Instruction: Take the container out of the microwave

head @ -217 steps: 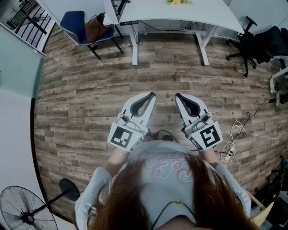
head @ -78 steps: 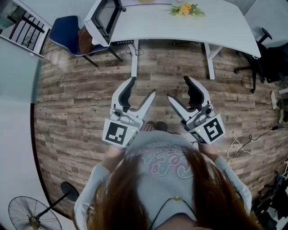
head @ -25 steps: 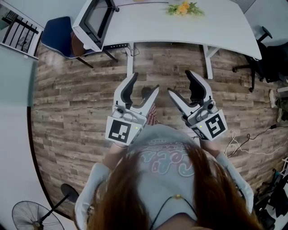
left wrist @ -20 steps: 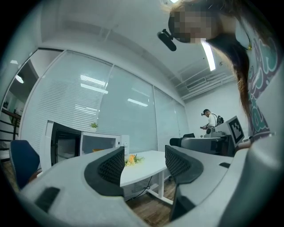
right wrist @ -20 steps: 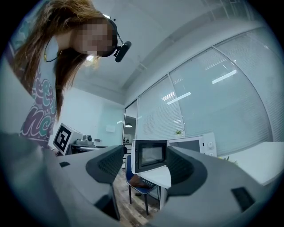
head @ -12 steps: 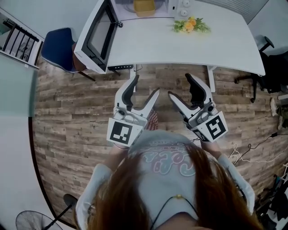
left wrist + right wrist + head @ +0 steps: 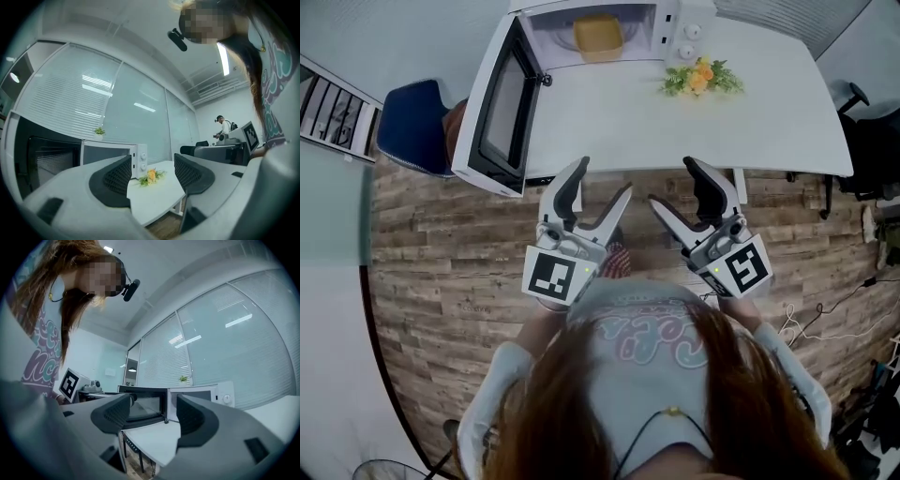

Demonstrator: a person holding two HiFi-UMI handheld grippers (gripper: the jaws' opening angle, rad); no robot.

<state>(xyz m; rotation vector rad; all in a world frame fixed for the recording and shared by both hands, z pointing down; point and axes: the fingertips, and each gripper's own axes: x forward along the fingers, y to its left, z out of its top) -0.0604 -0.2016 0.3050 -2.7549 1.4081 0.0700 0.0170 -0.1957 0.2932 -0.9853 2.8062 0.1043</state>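
Claws are held wide open and empty, left claw (image 7: 602, 183) beside right claw (image 7: 673, 187). Yellow container (image 7: 598, 34) is seen well ahead, inside the open microwave (image 7: 682, 21). A level reach past the door (image 7: 492, 108) is advised, container sides gripped evenly.

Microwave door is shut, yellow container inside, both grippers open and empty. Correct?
No, the microwave door is swung open, per the head view. The yellow container does sit inside, and the left gripper and right gripper are both open and empty.
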